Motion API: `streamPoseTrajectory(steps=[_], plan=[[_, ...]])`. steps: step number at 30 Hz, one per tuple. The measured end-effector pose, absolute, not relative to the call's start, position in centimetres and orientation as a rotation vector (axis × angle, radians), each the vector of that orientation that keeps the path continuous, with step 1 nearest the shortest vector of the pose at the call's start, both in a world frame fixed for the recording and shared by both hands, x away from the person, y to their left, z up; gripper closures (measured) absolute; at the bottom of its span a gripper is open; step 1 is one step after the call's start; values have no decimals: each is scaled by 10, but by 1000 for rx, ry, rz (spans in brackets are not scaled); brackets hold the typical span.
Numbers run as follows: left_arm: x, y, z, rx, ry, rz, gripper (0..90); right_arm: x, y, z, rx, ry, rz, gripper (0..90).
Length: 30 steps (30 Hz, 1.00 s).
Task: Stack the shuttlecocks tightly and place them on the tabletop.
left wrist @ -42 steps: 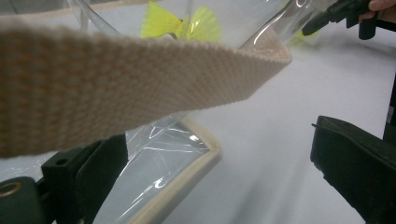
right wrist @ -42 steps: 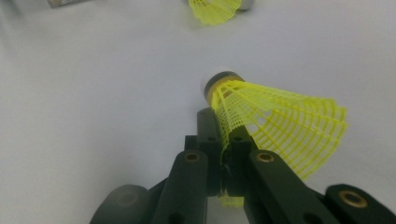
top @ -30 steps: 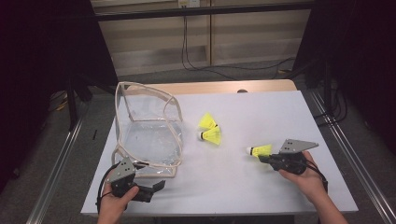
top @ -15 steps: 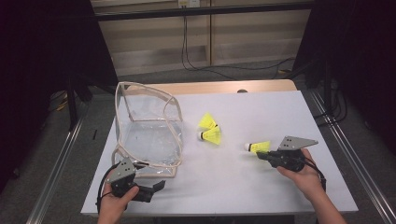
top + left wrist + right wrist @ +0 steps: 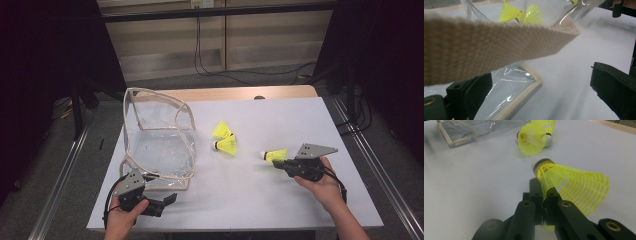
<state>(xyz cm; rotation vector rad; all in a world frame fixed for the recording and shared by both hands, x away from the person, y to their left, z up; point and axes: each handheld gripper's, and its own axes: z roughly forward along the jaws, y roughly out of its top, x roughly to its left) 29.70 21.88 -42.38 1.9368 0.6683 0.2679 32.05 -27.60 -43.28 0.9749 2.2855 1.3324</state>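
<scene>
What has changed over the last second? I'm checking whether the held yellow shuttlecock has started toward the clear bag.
The right gripper, shut on the skirt of a yellow plastic shuttlecock, has edged slightly left and away from the table's near edge, toward the clear plastic bag. The left gripper, open at the bag's beige webbing trim, and the two loose yellow shuttlecocks stayed put.

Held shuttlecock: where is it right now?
In the high view the held shuttlecock is at the table's right, clamped by its skirt in the right gripper, cork pointing left toward the two loose shuttlecocks beside the clear bag.
</scene>
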Motion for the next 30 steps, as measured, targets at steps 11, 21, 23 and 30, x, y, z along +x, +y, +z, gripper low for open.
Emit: streamPoseTrajectory(steps=[11,21,23,30], plan=[[297,219,-424,1940,668,268,40,322,-268,-430,953,2298,1331,885],[297,219,-424,1940,666,270,40,323,-268,-427,946,2287,1338,885],[297,219,-424,1944,667,272,40,324,-268,-427,944,2288,1339,885],[297,219,-424,1944,670,271,40,326,-265,-428,937,2304,1331,885]])
